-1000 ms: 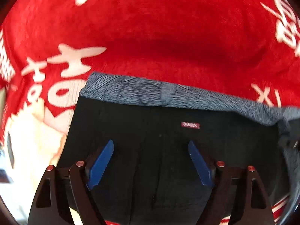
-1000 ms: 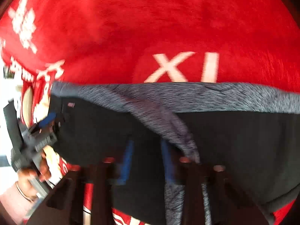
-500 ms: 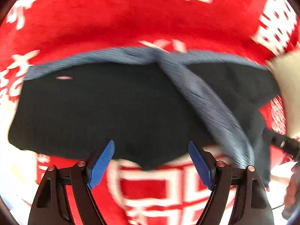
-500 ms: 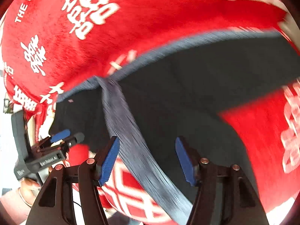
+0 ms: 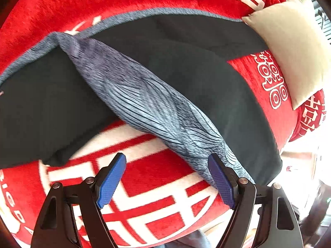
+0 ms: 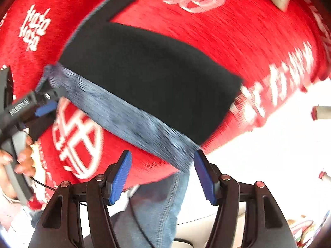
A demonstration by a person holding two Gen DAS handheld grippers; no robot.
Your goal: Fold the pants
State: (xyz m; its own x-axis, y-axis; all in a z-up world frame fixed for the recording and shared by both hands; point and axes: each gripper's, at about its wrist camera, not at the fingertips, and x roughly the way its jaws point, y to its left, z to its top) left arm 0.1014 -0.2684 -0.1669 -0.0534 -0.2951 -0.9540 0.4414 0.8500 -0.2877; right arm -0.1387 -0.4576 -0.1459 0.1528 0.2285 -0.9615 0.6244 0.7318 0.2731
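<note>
Black pants [image 5: 186,66] with a grey heathered side stripe [image 5: 149,103] lie spread on a red blanket [image 5: 149,177] with white characters. My left gripper [image 5: 166,180] hovers open over bare blanket just short of the pants, and the stripe's end lies beside its right pad. In the right wrist view the pants [image 6: 149,78] and stripe [image 6: 128,119] run diagonally. My right gripper [image 6: 163,177] is open at the blanket's near edge, with the stripe's tip just ahead of its right pad and nothing between its fingers. The left gripper [image 6: 41,107] shows at the left, held by a hand.
A beige cushion [image 5: 289,47] rests on the blanket at the far right, touching the pants' end. The blanket's near edge drops off under my right gripper, where a person's denim leg [image 6: 157,202] stands. Bright floor lies to the right.
My right gripper let go of the grey stripe and opened. Both grippers pulled back from over the pants toward the blanket's near edge and rolled, so the pants now lie diagonally.
</note>
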